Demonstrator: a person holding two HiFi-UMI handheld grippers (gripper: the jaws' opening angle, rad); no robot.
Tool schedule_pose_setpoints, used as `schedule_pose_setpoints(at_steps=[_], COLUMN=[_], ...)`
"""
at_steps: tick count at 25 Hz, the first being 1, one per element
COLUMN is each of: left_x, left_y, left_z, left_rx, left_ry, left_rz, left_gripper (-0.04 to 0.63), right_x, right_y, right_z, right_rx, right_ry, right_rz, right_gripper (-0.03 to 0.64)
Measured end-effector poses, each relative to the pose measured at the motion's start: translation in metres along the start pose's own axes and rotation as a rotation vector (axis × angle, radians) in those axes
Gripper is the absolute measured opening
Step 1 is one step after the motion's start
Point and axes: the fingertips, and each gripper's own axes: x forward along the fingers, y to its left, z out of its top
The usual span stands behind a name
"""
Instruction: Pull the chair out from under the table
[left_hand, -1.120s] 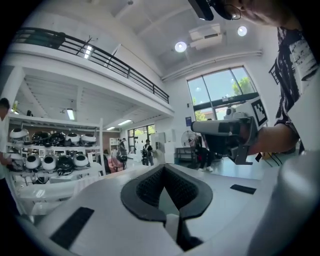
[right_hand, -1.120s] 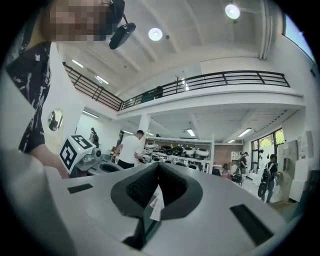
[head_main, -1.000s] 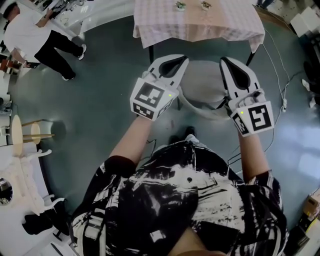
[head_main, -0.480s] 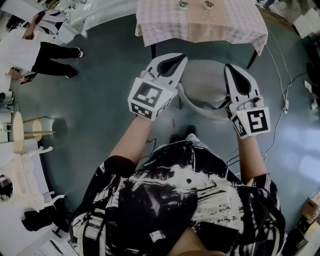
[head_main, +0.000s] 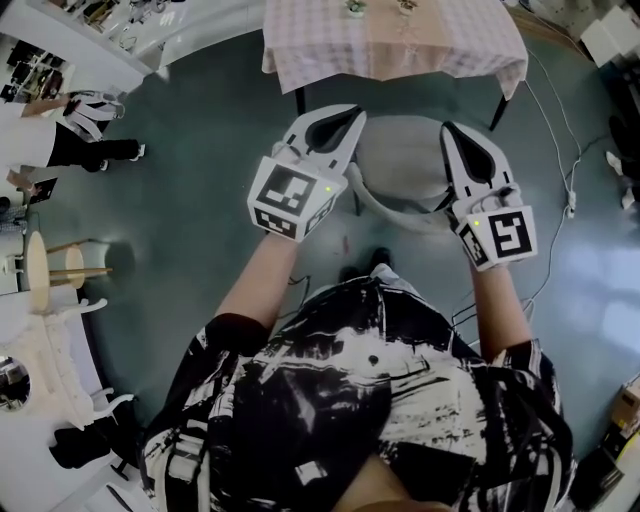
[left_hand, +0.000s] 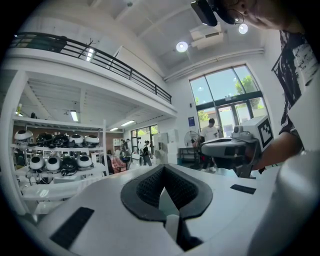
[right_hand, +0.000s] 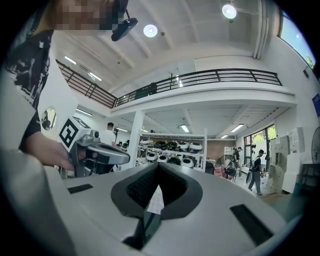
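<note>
1. Head view: the grey chair (head_main: 400, 160) stands partly under the surface (head_main: 300, 60). The hanging checked cloth (head_main: 395, 45) cuts off the far edge of its seat, and its legs are mostly hidden.
2. Head view: the left claw (head_main: 343, 115) sits at the left end of the chair's curved back and the right claw (head_main: 458, 132) at the right end, with the seat between them. Each overlaps the rim of the back, but from above I cannot tell whether either touches it.
3. Head view: the person's patterned shirt (head_main: 360, 400) fills the lower half and hides the floor (head_main: 200, 200) just behind the chair. A bystander (head_main: 70, 140) at the upper left is cut off by the frame edge. Thin cables (head_main: 560, 150) trail over the floor at the right.
4. Left gripper view: the left claw's jaws are together, and the dark pads close into a loop with nothing gripped. A pale sliver at the loop's base is too small to identify. The claw's own white body blocks whatever lies below. Shelves (left_hand: 55, 160) at the left carry round white-and-black objects, too small to name.
5. Right gripper view: the right claw's jaws are fully closed on nothing. A thin white wedge shows through the gap in the pads, and I cannot tell what it is. The white body again hides everything beneath.
</note>
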Motion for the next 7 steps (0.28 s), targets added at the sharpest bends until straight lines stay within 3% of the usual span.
schedule_pose_setpoints(at_steps=[7], left_x=[-0.0079], left_y=[0.0015], left_z=[0.0031], left_rx=[0.004], left_ry=[-0.004], left_rz=[0.009], left_gripper=[0.0], right_x=[0.0006], right_y=[0.0059], right_z=[0.0045], right_rx=[-0.01], right_ry=[-0.006], right_rz=[0.006], right_gripper=[0.0])
